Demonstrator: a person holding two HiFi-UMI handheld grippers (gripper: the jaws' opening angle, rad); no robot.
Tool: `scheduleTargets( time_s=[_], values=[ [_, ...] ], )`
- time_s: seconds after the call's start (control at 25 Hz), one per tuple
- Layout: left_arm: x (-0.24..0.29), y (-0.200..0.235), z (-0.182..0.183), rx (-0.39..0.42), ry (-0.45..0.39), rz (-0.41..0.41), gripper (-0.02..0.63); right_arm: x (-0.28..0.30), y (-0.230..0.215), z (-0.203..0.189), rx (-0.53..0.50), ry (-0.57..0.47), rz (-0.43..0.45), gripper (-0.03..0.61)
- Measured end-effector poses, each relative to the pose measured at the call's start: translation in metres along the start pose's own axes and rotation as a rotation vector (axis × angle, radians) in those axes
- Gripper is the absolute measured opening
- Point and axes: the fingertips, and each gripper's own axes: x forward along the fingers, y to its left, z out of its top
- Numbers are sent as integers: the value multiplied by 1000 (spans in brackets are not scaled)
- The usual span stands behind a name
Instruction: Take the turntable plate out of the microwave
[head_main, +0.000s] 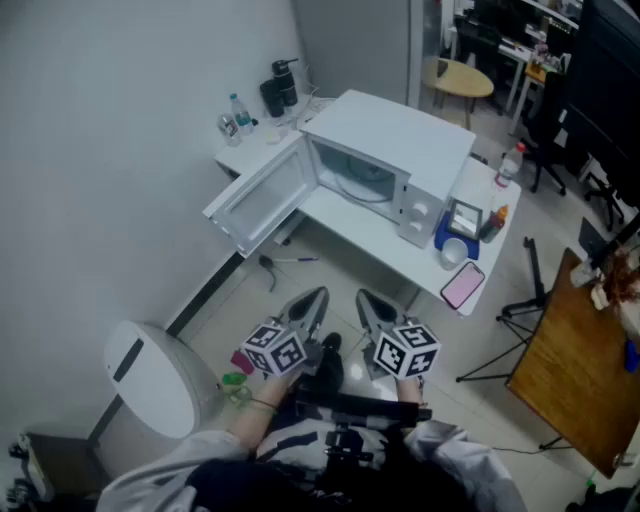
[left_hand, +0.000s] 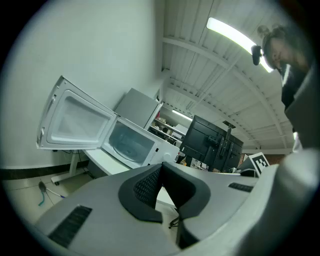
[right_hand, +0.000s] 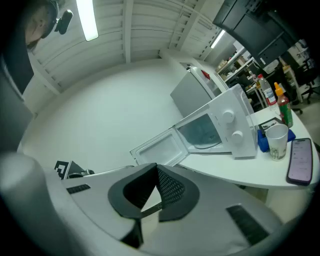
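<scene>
Nearest us, we hold the left gripper and the right gripper side by side above the floor; both pairs of fingers are pressed together on nothing; beyond them stands a white bench; on it sits a microwave, its door swung wide; the turntable plate lies inside, well apart from both grippers.

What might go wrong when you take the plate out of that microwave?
The turntable plate is round and flat, so it might slip from the jaws and drop. The open door sticks out to the left; the left gripper could bump it. The cup and phone beside the microwave might get knocked.
</scene>
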Motion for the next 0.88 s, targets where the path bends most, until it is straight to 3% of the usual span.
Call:
scheduleTargets(
  time_s=[0.32,0.52,0.88],
  values=[
    [66,63,21,-77,34,-54,8,73,-44,20,1,11,-59,9],
    [109,102,44,-70,78,-91,8,122,-63,38,36,7,-105,9],
    [168,165,50,-180,173,-160,8,184,-99,43,114,24,-215,9]
  ],
)
